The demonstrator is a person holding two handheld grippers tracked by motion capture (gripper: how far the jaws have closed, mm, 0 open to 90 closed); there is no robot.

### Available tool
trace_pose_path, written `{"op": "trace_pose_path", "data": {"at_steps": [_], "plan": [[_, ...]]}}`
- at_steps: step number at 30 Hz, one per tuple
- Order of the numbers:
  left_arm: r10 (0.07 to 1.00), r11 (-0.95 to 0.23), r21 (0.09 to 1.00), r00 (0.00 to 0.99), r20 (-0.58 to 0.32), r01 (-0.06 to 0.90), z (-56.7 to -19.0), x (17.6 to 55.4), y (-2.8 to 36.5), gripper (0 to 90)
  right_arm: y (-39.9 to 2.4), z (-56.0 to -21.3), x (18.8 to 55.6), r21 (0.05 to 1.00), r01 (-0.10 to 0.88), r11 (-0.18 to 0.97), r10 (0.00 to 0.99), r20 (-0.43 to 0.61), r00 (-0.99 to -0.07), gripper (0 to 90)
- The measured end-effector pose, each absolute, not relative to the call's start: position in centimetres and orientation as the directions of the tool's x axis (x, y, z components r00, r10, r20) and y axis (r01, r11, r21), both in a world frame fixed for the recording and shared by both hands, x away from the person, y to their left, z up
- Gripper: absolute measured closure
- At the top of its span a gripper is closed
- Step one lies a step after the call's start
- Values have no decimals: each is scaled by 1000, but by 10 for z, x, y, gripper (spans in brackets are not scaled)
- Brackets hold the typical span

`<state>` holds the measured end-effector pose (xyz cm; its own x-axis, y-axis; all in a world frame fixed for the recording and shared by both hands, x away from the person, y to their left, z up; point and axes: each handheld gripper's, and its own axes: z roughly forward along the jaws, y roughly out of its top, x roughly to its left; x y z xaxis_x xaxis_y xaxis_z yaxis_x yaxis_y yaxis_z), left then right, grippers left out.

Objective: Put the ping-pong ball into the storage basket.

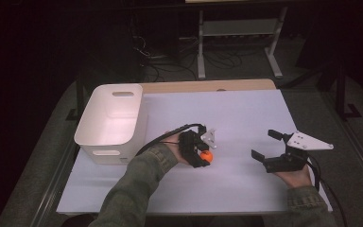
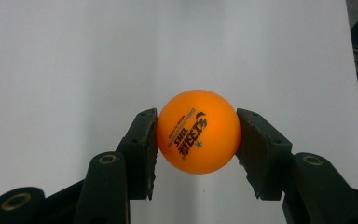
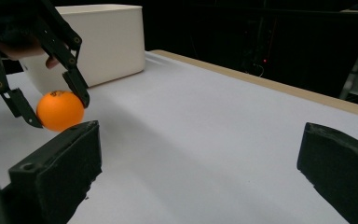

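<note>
**Orange ball clamped in your left claw, right claw standing wide**

Your left claw (image 1: pixel 206 152) is closed on the orange ball (image 1: pixel 206 156). In the left gripper view the ball (image 2: pixel 198 131) sits squarely between the two black pads (image 2: pixel 145 148), one pressing on each side, with its dark printed lettering and small star facing the camera. Nothing else is between the jaws. The white counter (image 2: pixel 74 70) lies beyond the ball in that view.

From the right gripper view you can see the same grip from the side: the left claw (image 3: pixel 58 111) points downward with the ball (image 3: pixel 60 110) pinched at its tips, and the white counter (image 3: pixel 205 140) lies under it. Whether the ball clears the surface I cannot tell from these views.

Your right claw (image 1: pixel 266 144) is open, its jaws spread well apart with nothing between them. It sits well to the right of the left claw, with bare counter (image 1: pixel 246 113) between the two. In its own view your right claw (image 3: pixel 198 161) frames the white surface, and the ball shows just beyond its left jaw.

The white bin (image 1: pixel 109 123) stands to the left of your left claw, near your left forearm (image 1: pixel 139 177), and apart from the ball. In the right gripper view the bin (image 3: pixel 107 42) rises behind the left claw.
</note>
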<state>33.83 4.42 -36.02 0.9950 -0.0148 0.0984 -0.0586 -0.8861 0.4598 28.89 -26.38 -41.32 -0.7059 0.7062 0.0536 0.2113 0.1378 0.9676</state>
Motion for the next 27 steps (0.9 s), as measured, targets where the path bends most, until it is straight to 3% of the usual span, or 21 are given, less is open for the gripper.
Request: {"op": "trace_pose_path", "data": {"at_steps": [27], "plan": [[8, -887, 459, 991, 133, -55, -321, 334, 68, 502, -263, -414, 288, 967, 213, 143, 708, 51, -704, 0]]}}
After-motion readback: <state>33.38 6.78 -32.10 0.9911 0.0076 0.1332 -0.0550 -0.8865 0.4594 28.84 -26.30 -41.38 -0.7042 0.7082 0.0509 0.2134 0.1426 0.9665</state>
